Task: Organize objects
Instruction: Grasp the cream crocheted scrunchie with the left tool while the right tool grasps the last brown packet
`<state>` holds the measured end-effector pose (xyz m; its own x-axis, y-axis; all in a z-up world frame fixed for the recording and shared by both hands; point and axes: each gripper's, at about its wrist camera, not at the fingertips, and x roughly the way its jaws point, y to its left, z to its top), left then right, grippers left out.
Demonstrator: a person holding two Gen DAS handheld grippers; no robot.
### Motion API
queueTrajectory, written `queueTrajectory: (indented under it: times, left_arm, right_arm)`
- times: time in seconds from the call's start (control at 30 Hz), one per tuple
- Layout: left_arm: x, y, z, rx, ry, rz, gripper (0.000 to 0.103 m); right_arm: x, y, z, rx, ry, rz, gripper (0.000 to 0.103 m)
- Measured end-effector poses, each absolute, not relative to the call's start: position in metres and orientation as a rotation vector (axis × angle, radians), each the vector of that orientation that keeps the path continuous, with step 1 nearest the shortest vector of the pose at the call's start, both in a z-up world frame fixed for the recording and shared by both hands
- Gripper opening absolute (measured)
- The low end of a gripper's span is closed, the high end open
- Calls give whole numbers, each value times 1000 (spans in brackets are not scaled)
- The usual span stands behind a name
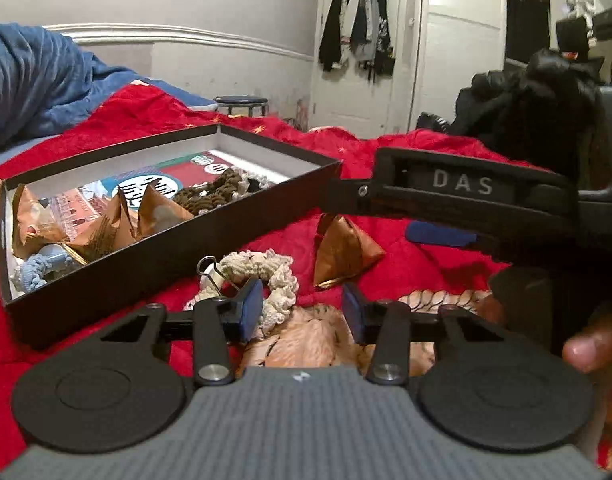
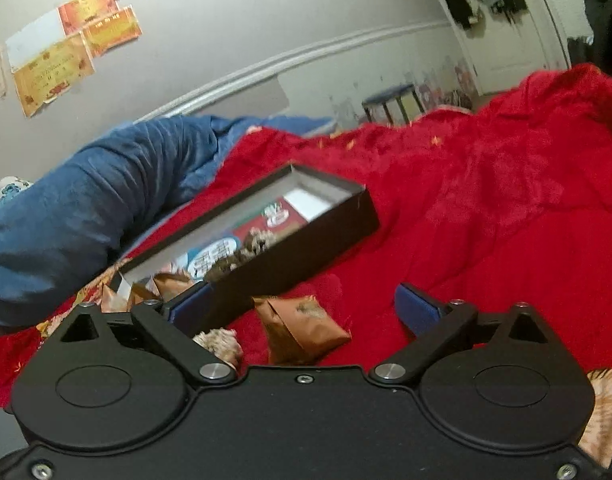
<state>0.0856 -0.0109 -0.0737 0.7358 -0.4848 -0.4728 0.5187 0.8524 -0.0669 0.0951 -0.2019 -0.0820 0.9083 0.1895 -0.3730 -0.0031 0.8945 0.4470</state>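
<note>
Black shallow box (image 1: 117,264) lies on the red blanket, already holding brown pouches and braided cords. Left gripper (image 1: 301,312) stands part-open just beside the cream scrunchie (image 1: 265,276) in front of the box, nothing between its pads; right gripper (image 2: 301,312) hangs wide over the loose brown pouch (image 2: 301,328) near the box's front wall. Risk: the scrunchie's soft lace may slip a half-closed pinch, or the wide fingers may clip the box wall.

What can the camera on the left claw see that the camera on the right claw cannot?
Only the left view shows the cream scrunchie just ahead of the left claw, the clothes on the door and the right claw from outside. Only the right view shows the paper sheets on the wall. Both show the black box and the loose brown packet on the red blanket.
</note>
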Motion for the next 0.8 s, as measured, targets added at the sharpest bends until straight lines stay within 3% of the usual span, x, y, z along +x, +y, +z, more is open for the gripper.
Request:
queueTrajectory:
  times: [0.2,0.33,0.37,0.5,0.8]
  left_arm:
    - [90,-11,-76,61,530,-550,49]
    - [92,-9,-77,56,545,-526,18]
    - [93,-8,-77,47,549,-519,16]
    - [91,-6,-74,32,532,-534,10]
    - [75,-7,-65,50,431,-546,7]
  right_arm:
    - [99,-205,-90,485,431,107,98]
    - [102,-199,-90,454,455,114,96]
    - [102,-196,-90,440,457,117,95]
    - [103,-187,-88,386,473,123,94]
    - [111,-179,-87,355,504,101,91]
